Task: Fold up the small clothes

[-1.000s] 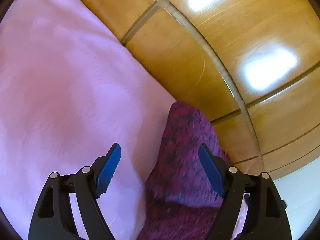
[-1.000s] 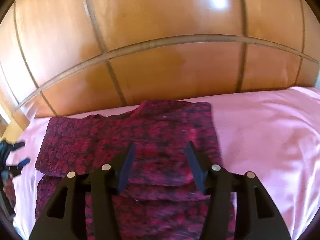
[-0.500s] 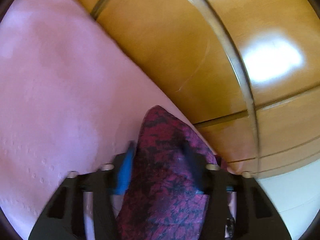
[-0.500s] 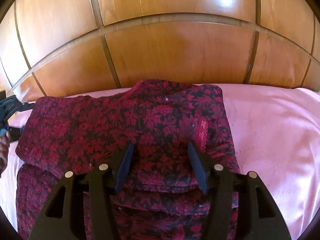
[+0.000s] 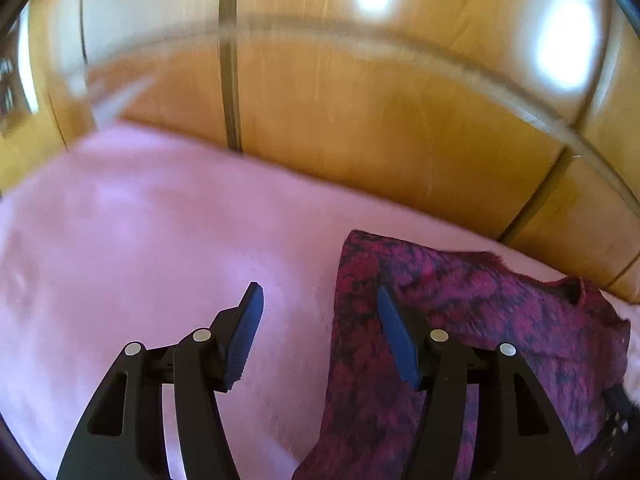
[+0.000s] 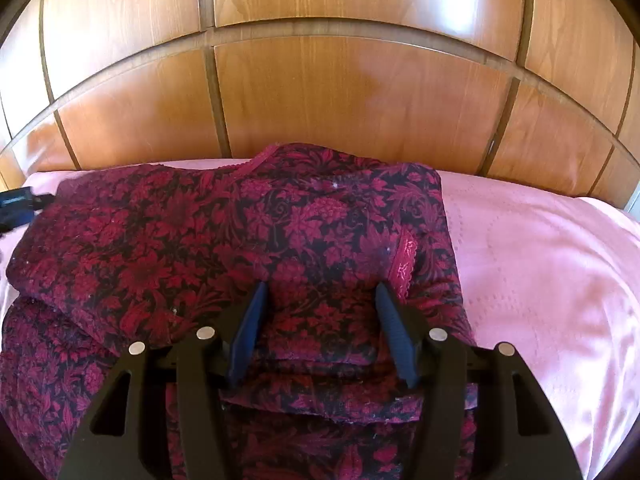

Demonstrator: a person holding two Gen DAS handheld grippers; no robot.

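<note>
A dark red floral garment lies on the pink bedsheet, its upper part doubled over its lower part, neckline toward the headboard. My right gripper hovers low over the garment's middle, open, with flat fabric under the gap and no pad pressing on it. In the left wrist view the same garment lies at the right. My left gripper is open and its jaws are opening. The garment's left edge lies beneath the gap beside the right finger, and neither pad grips it.
A wooden panelled headboard rises right behind the garment. Pink sheet spreads to the left of the garment and to its right. A black and blue part of the other hand-held tool shows at the far left in the right wrist view.
The left gripper closed over the garment's corner half a second ago, then let it go, rolled and swung to the side. The right gripper sank closer to the garment.
</note>
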